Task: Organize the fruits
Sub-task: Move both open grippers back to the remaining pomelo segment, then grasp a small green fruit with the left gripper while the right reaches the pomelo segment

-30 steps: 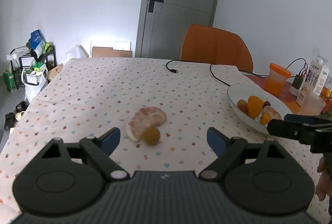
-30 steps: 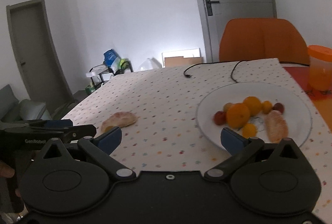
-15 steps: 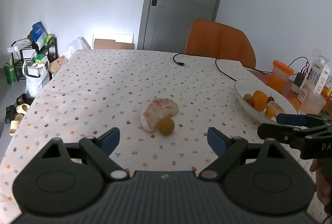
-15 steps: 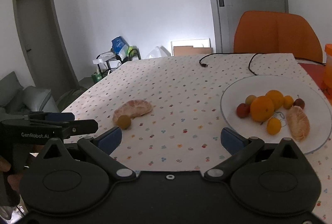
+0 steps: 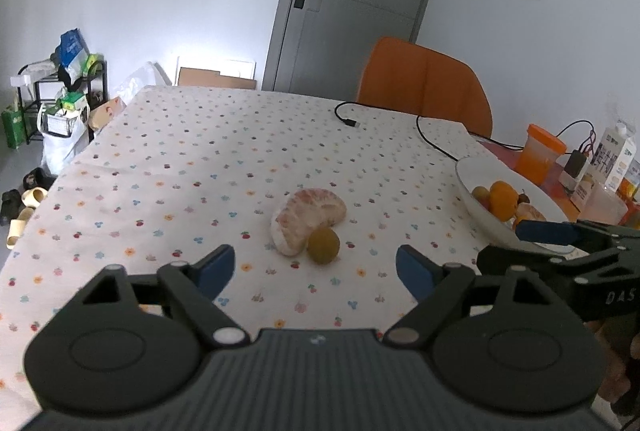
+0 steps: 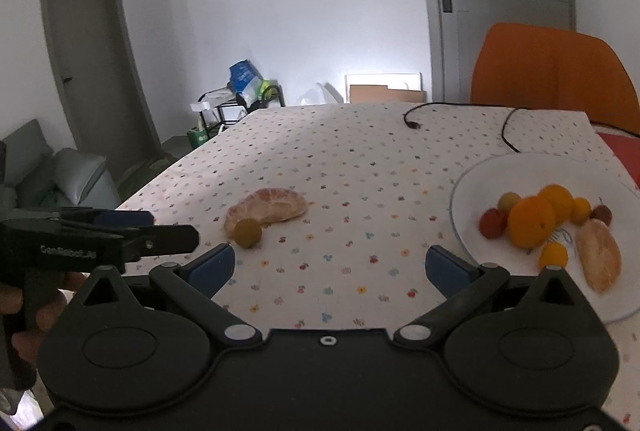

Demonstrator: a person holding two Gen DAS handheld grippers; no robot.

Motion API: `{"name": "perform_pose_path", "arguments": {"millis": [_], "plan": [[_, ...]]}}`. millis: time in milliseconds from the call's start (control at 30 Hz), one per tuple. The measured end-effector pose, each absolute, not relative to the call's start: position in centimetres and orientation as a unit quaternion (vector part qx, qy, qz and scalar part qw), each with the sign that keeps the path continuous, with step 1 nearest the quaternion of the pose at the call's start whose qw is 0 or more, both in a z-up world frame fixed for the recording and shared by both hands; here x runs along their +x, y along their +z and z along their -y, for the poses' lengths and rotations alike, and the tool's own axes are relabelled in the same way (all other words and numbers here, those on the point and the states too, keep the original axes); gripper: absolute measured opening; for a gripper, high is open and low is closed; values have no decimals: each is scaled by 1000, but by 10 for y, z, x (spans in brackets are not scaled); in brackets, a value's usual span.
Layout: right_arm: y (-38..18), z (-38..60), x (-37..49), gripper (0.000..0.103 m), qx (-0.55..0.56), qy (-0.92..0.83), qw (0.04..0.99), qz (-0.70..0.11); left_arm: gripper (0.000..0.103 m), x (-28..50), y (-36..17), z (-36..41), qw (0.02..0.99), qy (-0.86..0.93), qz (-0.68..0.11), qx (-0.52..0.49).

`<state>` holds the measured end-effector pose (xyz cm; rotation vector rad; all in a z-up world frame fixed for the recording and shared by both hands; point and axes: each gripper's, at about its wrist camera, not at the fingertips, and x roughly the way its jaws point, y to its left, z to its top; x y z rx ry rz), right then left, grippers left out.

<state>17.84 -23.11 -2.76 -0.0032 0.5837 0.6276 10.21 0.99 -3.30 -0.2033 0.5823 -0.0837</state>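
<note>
A peeled pomelo piece (image 5: 306,219) lies on the dotted tablecloth with a small yellow-brown round fruit (image 5: 323,251) touching its near end. Both lie just ahead of my left gripper (image 5: 316,267), whose jaws stand wide, are closing a little, and hold nothing. In the right wrist view the same pomelo piece (image 6: 267,209) and round fruit (image 6: 247,232) lie ahead to the left. My right gripper (image 6: 330,267) is open and empty over bare cloth. A white plate (image 6: 480,175) to its right holds oranges, small fruits and another pomelo piece (image 6: 600,259).
A black cable (image 5: 420,123) runs across the far side of the table. An orange chair (image 5: 424,87) stands behind it. An orange-lidded jar (image 5: 540,155), a milk carton (image 5: 614,155) and a charger crowd the right edge. A hand (image 6: 24,319) holds the left gripper's handle.
Both wrist views have shifted, so the pomelo piece and round fruit now sit more to the right in each. The plate has slid towards the right edge. Neither gripper has taken hold of anything.
</note>
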Motion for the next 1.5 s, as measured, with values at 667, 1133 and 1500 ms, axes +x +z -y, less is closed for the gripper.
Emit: {"name": "perform_pose_path", "arguments": {"millis": [667, 1133, 1500], "plan": [[-40, 229, 213, 61, -5, 322, 896, -305, 31, 145, -52, 2, 941, -50, -317, -112], [-45, 206, 226, 56, -23, 343, 885, -313, 21, 150, -52, 0, 942, -42, -314, -108], [-47, 173, 231, 61, -55, 366, 875, -311, 21, 141, -50, -28, 944, -23, -305, -123]]}}
